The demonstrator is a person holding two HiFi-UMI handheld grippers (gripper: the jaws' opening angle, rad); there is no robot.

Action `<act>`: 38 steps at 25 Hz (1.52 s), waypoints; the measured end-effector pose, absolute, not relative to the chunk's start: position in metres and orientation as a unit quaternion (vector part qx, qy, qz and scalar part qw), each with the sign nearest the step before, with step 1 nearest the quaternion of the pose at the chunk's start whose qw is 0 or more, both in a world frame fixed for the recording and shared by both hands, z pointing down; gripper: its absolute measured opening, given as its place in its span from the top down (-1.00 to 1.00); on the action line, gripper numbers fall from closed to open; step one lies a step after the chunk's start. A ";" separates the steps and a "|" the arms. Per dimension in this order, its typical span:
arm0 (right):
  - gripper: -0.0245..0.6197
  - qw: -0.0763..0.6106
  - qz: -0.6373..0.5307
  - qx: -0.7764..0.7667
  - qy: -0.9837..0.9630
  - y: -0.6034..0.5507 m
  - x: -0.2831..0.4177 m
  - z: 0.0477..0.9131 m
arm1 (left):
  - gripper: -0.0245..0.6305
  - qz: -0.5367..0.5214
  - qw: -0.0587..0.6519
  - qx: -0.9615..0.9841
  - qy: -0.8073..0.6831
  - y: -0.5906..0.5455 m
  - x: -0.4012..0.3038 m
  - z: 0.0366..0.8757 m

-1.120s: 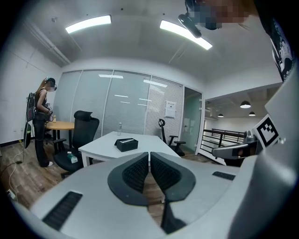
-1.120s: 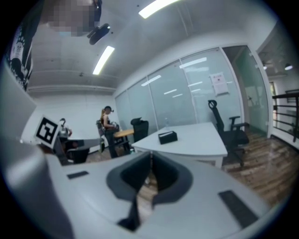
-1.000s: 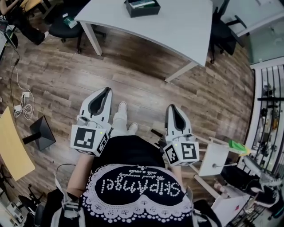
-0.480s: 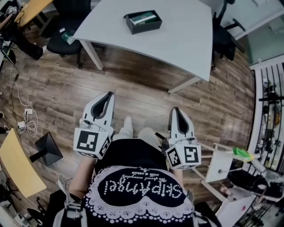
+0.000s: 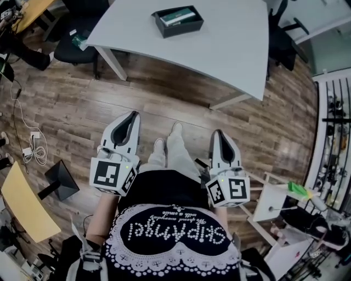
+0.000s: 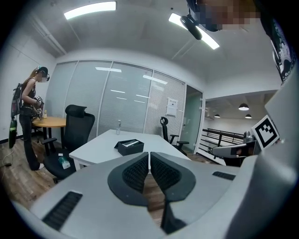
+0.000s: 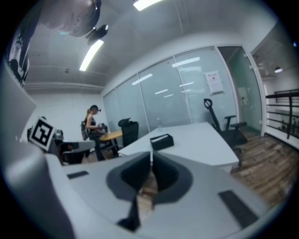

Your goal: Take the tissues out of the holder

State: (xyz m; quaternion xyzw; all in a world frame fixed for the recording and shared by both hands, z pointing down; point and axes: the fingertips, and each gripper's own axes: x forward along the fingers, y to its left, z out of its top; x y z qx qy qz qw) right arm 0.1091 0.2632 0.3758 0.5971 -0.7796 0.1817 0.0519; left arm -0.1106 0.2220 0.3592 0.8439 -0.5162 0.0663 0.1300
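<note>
Tissue holder: one black box-shaped tissue holder [image 5: 177, 24], open on top. It sits on the counter, well apart from both grippers.
Tissues: one green and white pack of tissues [image 5: 176, 15] lies inside the tissue holder.
Counter: one big white counter [image 5: 236, 44] on white legs. The tissue holder is on the side farthest from the person.
Left gripper: one white and black left gripper [image 5: 131, 115], held over the floor and pointing toward the counter. Its two jaws are pressed together with nothing between them. It touches nothing.
Right gripper: one white and black right gripper [image 5: 218, 134], beside the left one and pointing the same way. Its jaws are also pressed together, with nothing in them.
Marker cubes: two, one left marker cube [image 5: 112, 174] and one right marker cube [image 5: 228, 191], each at the back of its gripper.
Floor: brown wooden floor [image 5: 71, 104] under both grippers.
Chairs: two black office chairs, a left chair [image 5: 74, 33] and a right chair [image 5: 279, 38], one at each side of the counter.
Far away: one standing person [image 6: 29, 123] next to a round wooden table [image 6: 50, 122].
</note>
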 end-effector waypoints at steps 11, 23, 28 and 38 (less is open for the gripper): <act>0.81 0.048 0.166 0.547 -0.819 0.168 0.129 0.375 | 0.83 0.057 0.119 0.821 -0.556 0.156 -0.086 0.359; 0.81 0.054 0.162 0.528 -0.832 0.105 0.167 0.365 | 0.83 0.042 0.098 0.809 -0.578 0.106 -0.054 0.334; 0.81 0.049 0.165 0.521 -0.836 0.096 0.175 0.366 | 0.83 0.041 0.094 0.800 -0.591 0.095 -0.049 0.332; 0.81 0.048 0.176 0.531 -0.828 0.091 0.189 0.371 | 0.83 0.035 0.089 0.805 -0.586 0.081 -0.034 0.325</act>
